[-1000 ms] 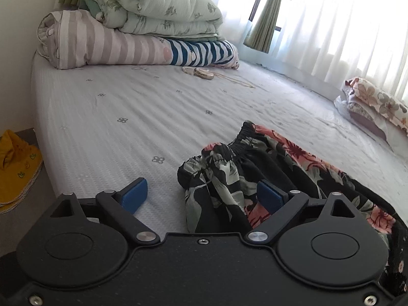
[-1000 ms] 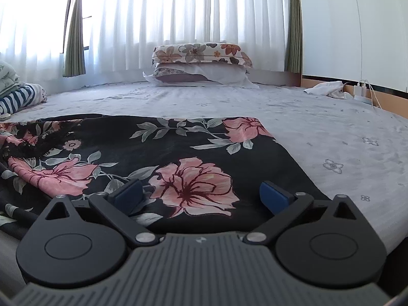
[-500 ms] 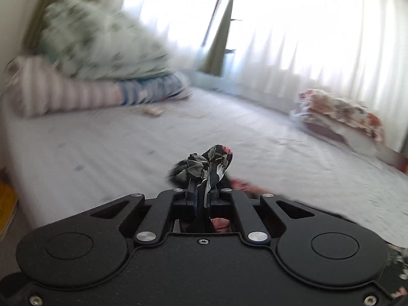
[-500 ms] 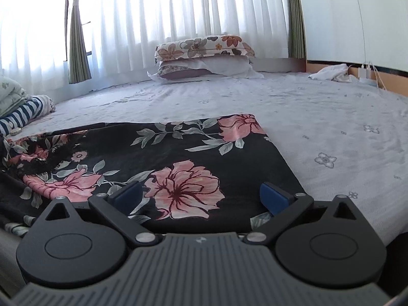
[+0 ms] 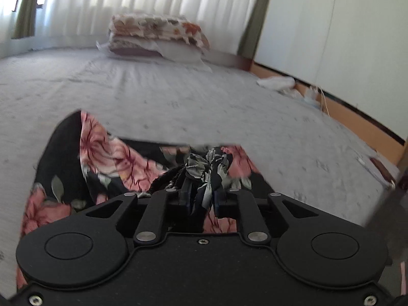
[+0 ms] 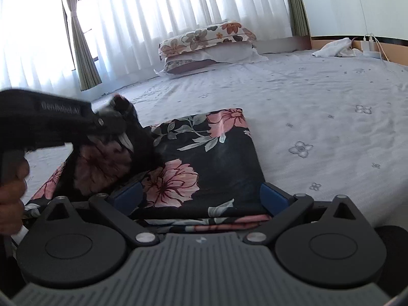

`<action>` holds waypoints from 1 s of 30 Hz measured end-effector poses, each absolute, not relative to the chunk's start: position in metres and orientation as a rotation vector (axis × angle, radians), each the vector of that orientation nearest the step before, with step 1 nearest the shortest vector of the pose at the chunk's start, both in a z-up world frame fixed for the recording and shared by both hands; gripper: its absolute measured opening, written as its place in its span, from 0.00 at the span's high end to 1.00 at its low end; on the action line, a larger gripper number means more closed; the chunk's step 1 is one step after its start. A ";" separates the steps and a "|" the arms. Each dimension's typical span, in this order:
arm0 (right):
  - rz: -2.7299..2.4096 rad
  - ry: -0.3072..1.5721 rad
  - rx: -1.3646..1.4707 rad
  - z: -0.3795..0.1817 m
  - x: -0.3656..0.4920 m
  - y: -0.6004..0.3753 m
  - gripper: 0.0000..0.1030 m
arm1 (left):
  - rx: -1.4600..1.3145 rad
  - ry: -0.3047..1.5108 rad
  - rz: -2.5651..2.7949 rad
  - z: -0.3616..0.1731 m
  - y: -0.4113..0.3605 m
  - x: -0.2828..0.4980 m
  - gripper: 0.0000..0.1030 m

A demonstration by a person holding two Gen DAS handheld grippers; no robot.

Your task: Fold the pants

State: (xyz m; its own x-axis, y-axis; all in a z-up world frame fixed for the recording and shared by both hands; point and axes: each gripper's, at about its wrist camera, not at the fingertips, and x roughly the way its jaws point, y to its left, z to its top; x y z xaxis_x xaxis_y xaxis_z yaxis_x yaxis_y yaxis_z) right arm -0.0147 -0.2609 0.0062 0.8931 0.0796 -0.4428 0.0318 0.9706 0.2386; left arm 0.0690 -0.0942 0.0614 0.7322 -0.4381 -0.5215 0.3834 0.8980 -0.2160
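The black floral pants lie on the grey bed, legs flat toward the pillows. My left gripper is shut on the bunched waistband and holds it lifted above the flat leg part. In the right wrist view the left gripper shows at the left, carrying the waistband over the pants. My right gripper is open, its blue pads straddling the near hem of the pants, resting low at the bed edge.
Stacked floral pillows lie at the far side by white curtains. A white cloth and charger cables sit at the right by a wooden rail. The grey bedsheet spreads around.
My left gripper shut on the waistband, lifted it and swung it right, over the legs toward the hem. My right gripper stayed open at the hem.
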 end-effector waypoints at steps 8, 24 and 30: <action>0.102 0.470 0.161 0.007 -0.011 -0.238 0.00 | -0.195 0.575 -0.429 0.079 -0.038 0.038 0.24; 0.049 0.533 0.071 0.008 0.053 -0.194 0.73 | -0.089 0.574 -0.135 0.049 0.026 0.017 0.74; -0.033 0.449 0.106 0.020 0.023 -0.217 0.80 | -0.069 0.600 -0.178 0.036 0.017 0.020 0.74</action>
State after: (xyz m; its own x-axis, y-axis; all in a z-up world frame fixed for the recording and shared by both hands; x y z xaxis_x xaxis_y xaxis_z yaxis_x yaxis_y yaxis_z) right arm 0.0233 -0.2175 0.0205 0.9003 -0.0080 -0.4352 0.0548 0.9940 0.0949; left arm 0.0204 0.0172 0.0358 0.8104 -0.1867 -0.5553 0.1466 0.9823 -0.1164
